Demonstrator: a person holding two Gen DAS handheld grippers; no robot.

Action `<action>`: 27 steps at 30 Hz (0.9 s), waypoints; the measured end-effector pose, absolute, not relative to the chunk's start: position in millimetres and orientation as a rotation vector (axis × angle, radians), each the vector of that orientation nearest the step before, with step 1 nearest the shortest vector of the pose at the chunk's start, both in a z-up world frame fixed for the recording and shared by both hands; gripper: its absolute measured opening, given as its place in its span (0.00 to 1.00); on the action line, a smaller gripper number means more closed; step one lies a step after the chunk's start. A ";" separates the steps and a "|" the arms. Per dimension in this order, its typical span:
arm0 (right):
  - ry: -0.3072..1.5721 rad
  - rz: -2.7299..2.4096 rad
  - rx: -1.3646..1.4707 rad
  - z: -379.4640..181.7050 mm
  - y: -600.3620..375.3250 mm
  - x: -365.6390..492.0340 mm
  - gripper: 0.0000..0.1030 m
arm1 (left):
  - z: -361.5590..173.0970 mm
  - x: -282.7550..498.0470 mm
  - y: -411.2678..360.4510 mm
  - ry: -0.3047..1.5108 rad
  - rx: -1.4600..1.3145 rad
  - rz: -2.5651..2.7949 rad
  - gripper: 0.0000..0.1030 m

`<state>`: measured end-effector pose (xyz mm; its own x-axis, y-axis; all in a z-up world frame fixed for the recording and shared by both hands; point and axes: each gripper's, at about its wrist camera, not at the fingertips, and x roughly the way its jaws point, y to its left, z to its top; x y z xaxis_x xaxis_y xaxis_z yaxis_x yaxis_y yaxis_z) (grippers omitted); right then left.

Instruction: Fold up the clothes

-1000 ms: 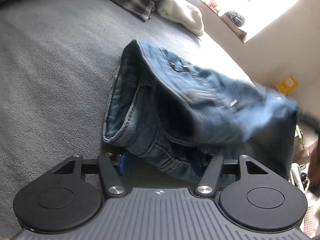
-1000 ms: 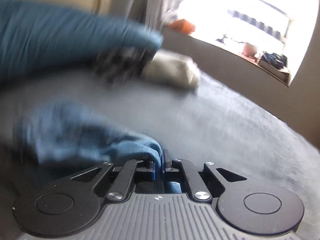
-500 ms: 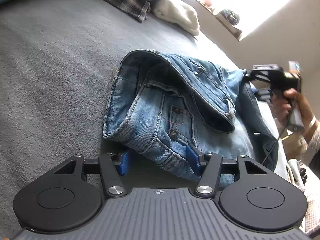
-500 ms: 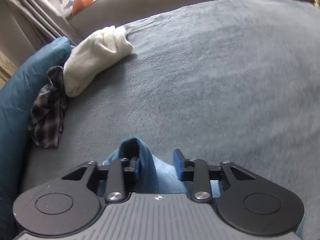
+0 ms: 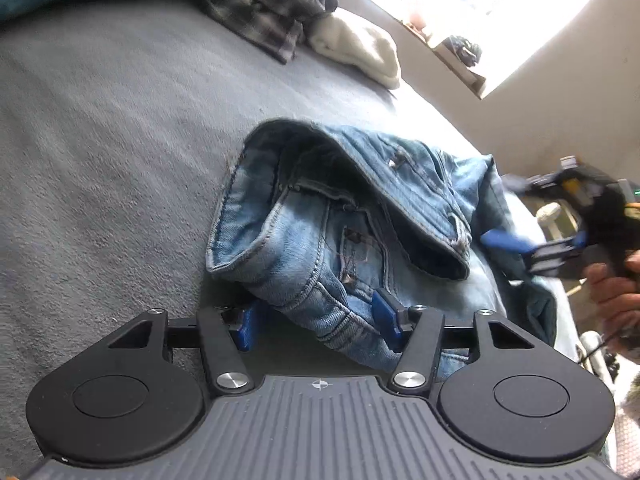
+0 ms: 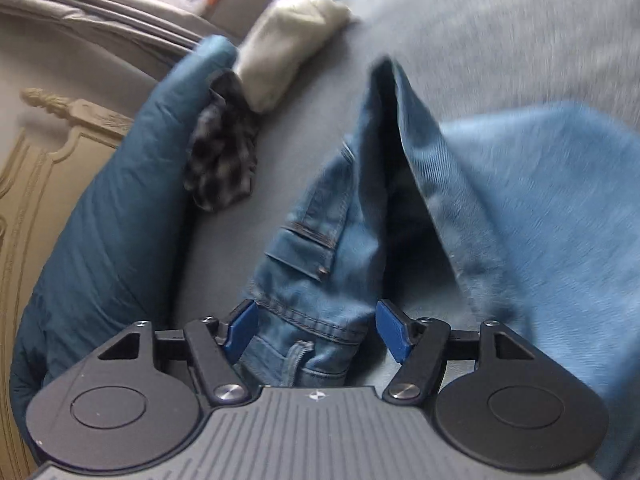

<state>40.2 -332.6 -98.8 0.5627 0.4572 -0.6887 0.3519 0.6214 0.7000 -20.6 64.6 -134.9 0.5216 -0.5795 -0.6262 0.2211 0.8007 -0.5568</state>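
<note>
Denim: crumpled blue denim jeans (image 5: 340, 232) lie on the grey bed (image 5: 120, 140), waistband straight ahead of my left tongs (image 5: 316, 326).
Left tongs: spread wide, waistband between them, ungripped.
Right tongs (image 6: 316, 330): agape over denim.

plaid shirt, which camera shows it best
The left wrist view: the plaid shirt lies sharp enough to read its checks, beside the white garment. In the right wrist view it is blurred, bunched against the blue pillow.
</note>
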 end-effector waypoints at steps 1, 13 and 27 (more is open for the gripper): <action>1.016 0.051 0.996 -107.7 -331.8 41.4 0.66 | -133.4 -21.1 65.2 0.888 -0.441 -0.493 0.53; 1.059 0.081 1.252 -144.4 -314.5 64.8 0.19 | -134.8 -19.3 73.4 0.851 -0.405 -0.481 0.41; 0.839 0.295 1.218 -88.5 -315.1 151.0 0.91 | -126.9 -28.2 107.8 0.849 -0.411 -0.451 0.52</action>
<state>151.0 -315.1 -88.5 0.6744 0.6161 -0.4070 0.2260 0.3526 0.9081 -28.2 107.8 -126.9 0.5786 -0.5321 -0.6181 0.2137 0.8303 -0.5148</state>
